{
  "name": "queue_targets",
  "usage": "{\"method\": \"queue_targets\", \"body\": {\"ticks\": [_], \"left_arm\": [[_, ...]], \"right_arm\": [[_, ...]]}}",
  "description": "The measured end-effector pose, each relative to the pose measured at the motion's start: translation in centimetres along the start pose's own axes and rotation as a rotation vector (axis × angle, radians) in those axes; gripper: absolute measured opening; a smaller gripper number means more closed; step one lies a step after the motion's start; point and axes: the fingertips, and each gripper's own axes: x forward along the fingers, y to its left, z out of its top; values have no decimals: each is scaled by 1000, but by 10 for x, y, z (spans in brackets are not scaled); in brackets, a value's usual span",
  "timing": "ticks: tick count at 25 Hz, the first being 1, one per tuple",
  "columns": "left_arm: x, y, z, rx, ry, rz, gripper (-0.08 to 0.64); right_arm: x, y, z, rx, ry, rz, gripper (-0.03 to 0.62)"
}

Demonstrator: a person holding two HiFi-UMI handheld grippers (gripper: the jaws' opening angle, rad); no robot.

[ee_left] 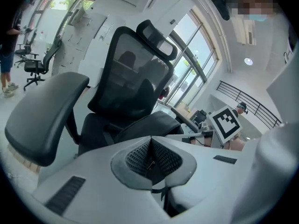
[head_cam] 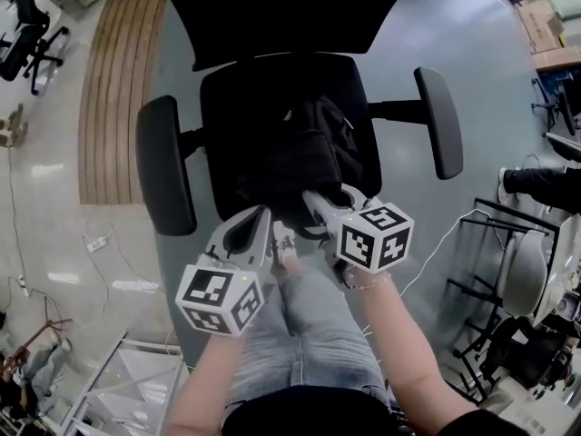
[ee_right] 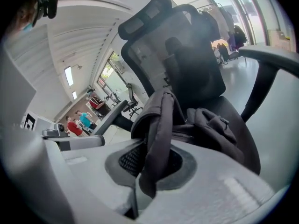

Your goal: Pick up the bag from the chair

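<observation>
Two grips are held at the front edge of the chair [head_cam: 231,98] seat, where the black bag [head_cam: 304,153] is seen slumped. A broad strap [ee_right: 158,125] of the bag is clamped in the right gripper's [ee_right: 150,164] jaws. The left gripper's [ee_left: 150,161] jaws are pressed almost together, a thin dark strap end [ee_left: 161,191] pinched between them.

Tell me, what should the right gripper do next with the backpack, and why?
Probably lift straight up a little: the right gripper is shut on the strap of the black backpack, which seems to lie on the office chair's seat.
</observation>
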Motion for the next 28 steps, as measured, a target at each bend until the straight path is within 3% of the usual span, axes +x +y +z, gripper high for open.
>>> {"method": "queue_targets", "body": {"ticks": [4,17,23,28], "left_arm": [[-17,-16,18,67,-19,5,17],[-62,-53,68,49,-100,-9,17],[-78,-75,98,83,-145,-37,17],[-87,-87,116,61,-178,-70,17]], "right_arm": [[-24,16,14,1,-44,30,44],[-100,39,50,113,-172,77,44],[-125,61,66,82,-177,145,44],[-139,86,75,54,-168,193,44]]}}
